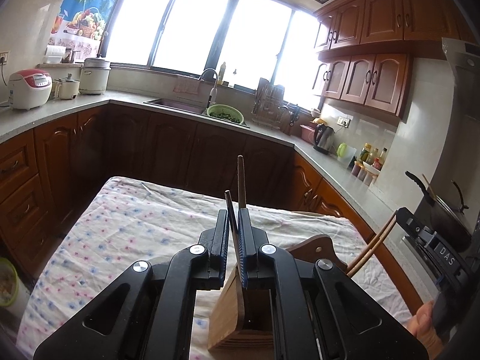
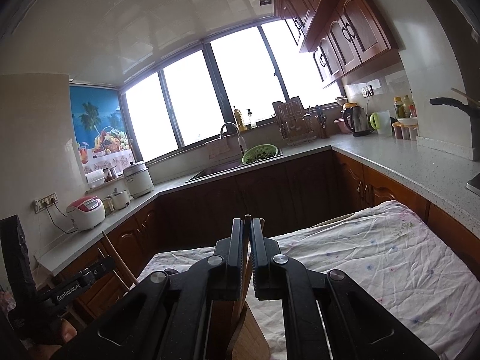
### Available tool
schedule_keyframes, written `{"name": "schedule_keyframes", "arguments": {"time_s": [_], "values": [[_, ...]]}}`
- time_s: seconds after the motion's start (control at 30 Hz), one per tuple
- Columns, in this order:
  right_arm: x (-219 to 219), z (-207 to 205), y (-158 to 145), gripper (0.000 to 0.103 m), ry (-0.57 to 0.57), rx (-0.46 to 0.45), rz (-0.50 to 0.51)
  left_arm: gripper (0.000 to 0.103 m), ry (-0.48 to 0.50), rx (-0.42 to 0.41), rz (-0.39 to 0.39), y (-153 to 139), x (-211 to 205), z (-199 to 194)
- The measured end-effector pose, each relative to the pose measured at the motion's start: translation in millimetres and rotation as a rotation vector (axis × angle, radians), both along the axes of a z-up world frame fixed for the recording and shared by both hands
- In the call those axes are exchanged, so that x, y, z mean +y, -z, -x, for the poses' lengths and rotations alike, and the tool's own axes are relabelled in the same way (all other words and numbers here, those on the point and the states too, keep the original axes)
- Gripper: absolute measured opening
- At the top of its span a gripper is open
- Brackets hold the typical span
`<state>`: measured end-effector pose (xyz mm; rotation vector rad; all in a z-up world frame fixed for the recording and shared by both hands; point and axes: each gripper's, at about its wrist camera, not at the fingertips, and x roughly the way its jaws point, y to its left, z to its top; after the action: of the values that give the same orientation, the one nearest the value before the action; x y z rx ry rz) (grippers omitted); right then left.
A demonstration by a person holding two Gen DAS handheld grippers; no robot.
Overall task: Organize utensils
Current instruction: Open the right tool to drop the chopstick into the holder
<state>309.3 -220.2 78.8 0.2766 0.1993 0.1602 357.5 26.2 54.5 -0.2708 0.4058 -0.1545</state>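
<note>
1. Nearest in, the left gripper (image 1: pixel 234 225) is pressed together on a pair of dark chopsticks (image 1: pixel 241 180). The sticks run up between its pads and poke out past the tips, one standing taller than the other, both close to upright with a slight lean.

2. Right under that gripper sits the wooden utensil holder (image 1: pixel 231 318) on the flowered cloth (image 1: pixel 120 225). Its open slot shows just below the jaws, and the lower ends of the sticks drop towards it; whether they have reached the bottom is hidden.

3. Over to the right gripper (image 2: pixel 246 234): jaws drawn in tight on another brown chopstick pair (image 2: pixel 247 220), only the tops peeking above the pads. The wooden holder's edge (image 2: pixel 249 336) lies directly beneath it too.

4. From the left wrist view, that second pair (image 1: pixel 372 249) slants up and away to the right of the left tool, with the right device and a bit of the person's hand (image 1: pixel 426 321) at the frame edge.

5. The relation that matters, as I read it: the holder lies straight below both tools, and the sticks' long axes already run roughly top to bottom, in line with the slot. The left hand looks the nearer to the opening, so its pair would go in with a plain release or short drop; the right pair is tilted and would want straightening first.

6. Farther off, the kitchen counter (image 1: pixel 180 102) wraps round behind, well apart from the work.
</note>
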Motion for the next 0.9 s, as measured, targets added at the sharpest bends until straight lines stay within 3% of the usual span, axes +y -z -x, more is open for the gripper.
{"name": "schedule_keyframes", "arguments": {"time_s": [0.13, 0.2, 0.23, 0.27, 0.3, 0.33, 0.43, 0.6, 0.7, 0.9], "values": [[-2.2, 3.2, -2.4, 0.010, -0.009, -0.008, -0.009, 0.006, 0.001, 0.000, -0.006, -0.7, -0.2, 1.3], [-2.5, 5.2, -4.6, 0.014, -0.001, -0.011, -0.004, 0.012, 0.004, 0.004, -0.012, -0.7, -0.1, 2.5], [-3.4, 6.1, -5.4, 0.018, -0.001, -0.010, -0.010, 0.025, 0.004, 0.006, -0.012, -1.3, 0.2, 3.8], [-4.6, 7.4, -6.2, 0.034, -0.006, -0.010, -0.020, 0.035, -0.001, 0.005, -0.011, -2.2, 1.0, 6.4], [-6.3, 9.0, -7.1, 0.048, -0.010, -0.012, -0.030, 0.057, -0.011, -0.001, -0.011, -3.3, 1.8, 10.6], [-7.6, 11.7, -8.4, 0.050, -0.010, -0.015, -0.035, 0.065, -0.023, -0.012, -0.012, -4.8, 3.2, 15.6], [-11.6, 21.2, -11.5, 0.050, -0.010, -0.013, -0.040, 0.071, -0.022, -0.022, -0.032, -8.6, 4.6, 29.5], [-21.2, 41.9, -9.8, 0.074, -0.028, -0.003, -0.064, 0.084, -0.016, -0.016, -0.050, -6.6, 8.7, 59.3], [-25.4, 55.8, -6.3, 0.085, -0.036, 0.017, -0.066, 0.087, -0.003, -0.003, -0.062, -1.9, 10.6, 78.4], [-35.0, 84.8, 3.3, 0.088, -0.038, 0.062, -0.066, 0.092, 0.012, 0.052, -0.063, 11.0, 14.7, 111.8]]}}
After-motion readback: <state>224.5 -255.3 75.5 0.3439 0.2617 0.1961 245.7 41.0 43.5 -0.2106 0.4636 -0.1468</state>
